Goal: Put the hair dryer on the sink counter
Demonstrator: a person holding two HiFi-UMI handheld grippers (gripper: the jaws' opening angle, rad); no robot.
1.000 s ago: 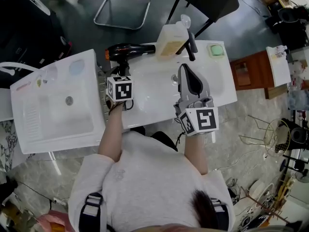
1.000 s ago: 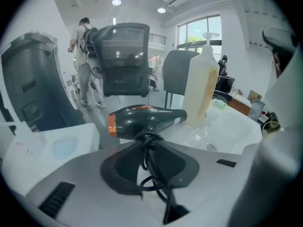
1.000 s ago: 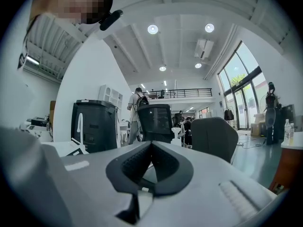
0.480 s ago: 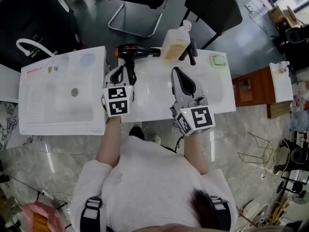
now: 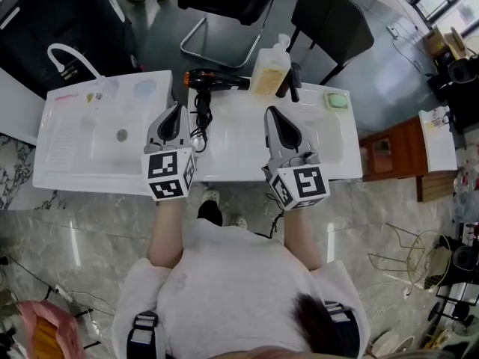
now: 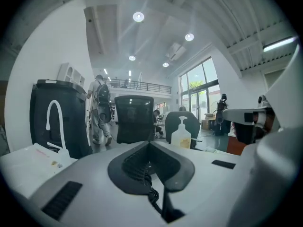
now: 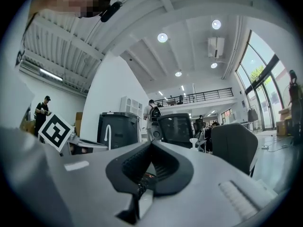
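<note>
Hair dryer [image 5: 212, 80], black plastic with an orange band at its left end, lies on its side at the far edge of the long white sink counter [image 5: 239, 149], so the task looks done. The counter's sunken white basin [image 5: 75, 146] fills its left part, with a curved white tap [image 5: 63, 51] at the far left corner. The hair dryer sits on the flat stretch just right of the basin, probably to keep it clear of water. Its barrel runs along the far edge and its handle points near, a pose in which it should not roll.

Just to its right stands a pale yellow pump bottle of soap [image 5: 271, 64], and a small green soap dish [image 5: 337, 100] lies farther right.

The left gripper [image 5: 177, 111] hovers over the counter with its jaws clenched together on nothing. The right gripper [image 5: 271, 113] is over the counter's middle, its jaws also pressed together and empty. Both are apart from the dryer, which suggests nothing is left to carry.

The dryer's black coiled cord [image 5: 199, 126] trails near from the handle, just beside the left gripper.
</note>
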